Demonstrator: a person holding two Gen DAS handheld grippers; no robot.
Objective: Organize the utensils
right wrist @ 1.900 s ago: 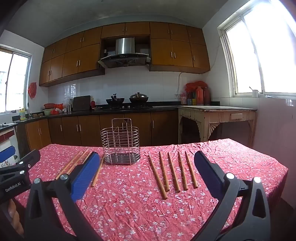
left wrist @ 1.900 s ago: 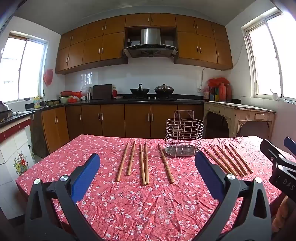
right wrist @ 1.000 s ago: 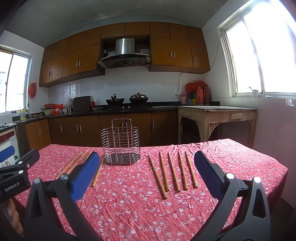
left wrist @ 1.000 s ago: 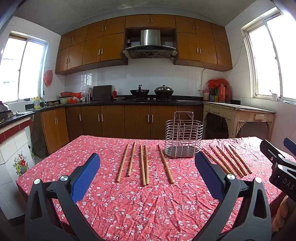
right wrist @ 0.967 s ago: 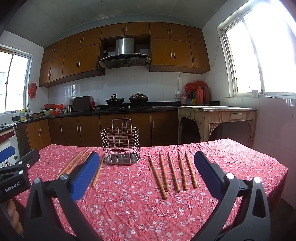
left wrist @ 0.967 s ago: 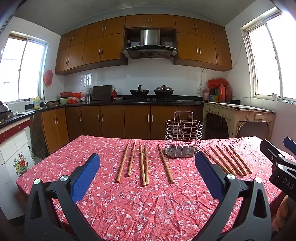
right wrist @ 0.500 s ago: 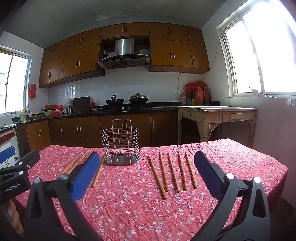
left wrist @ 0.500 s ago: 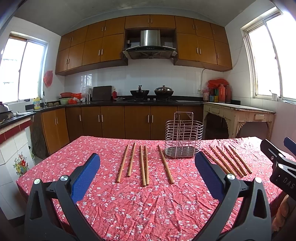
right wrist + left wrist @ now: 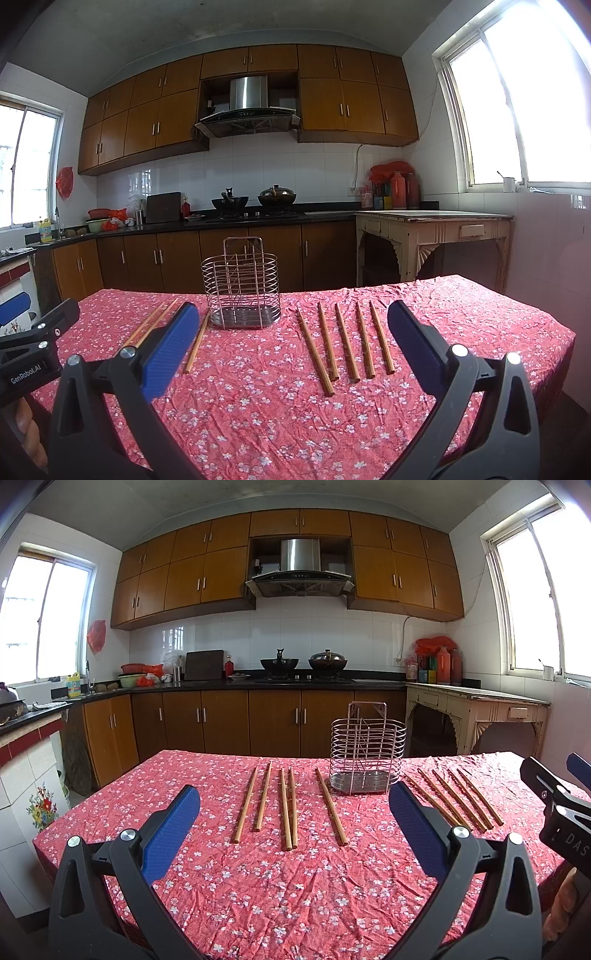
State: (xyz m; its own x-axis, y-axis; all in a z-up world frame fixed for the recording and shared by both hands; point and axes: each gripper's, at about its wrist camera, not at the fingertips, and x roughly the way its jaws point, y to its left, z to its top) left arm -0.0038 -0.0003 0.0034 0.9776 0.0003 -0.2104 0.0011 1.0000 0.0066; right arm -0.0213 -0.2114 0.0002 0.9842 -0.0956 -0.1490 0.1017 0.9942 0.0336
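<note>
While both grippers' jaws gape empty, chopsticks [image 9: 286, 808] flank a rack [image 9: 367, 762] on the red floral tablecloth [image 9: 295, 886].

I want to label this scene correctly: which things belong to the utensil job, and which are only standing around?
Belong to the job:
- wire utensil holder
- left group of chopsticks
- right group of chopsticks
- left gripper and right gripper, both open

Just standing around:
- woks on the stove
- red bottles
- old side table
</note>
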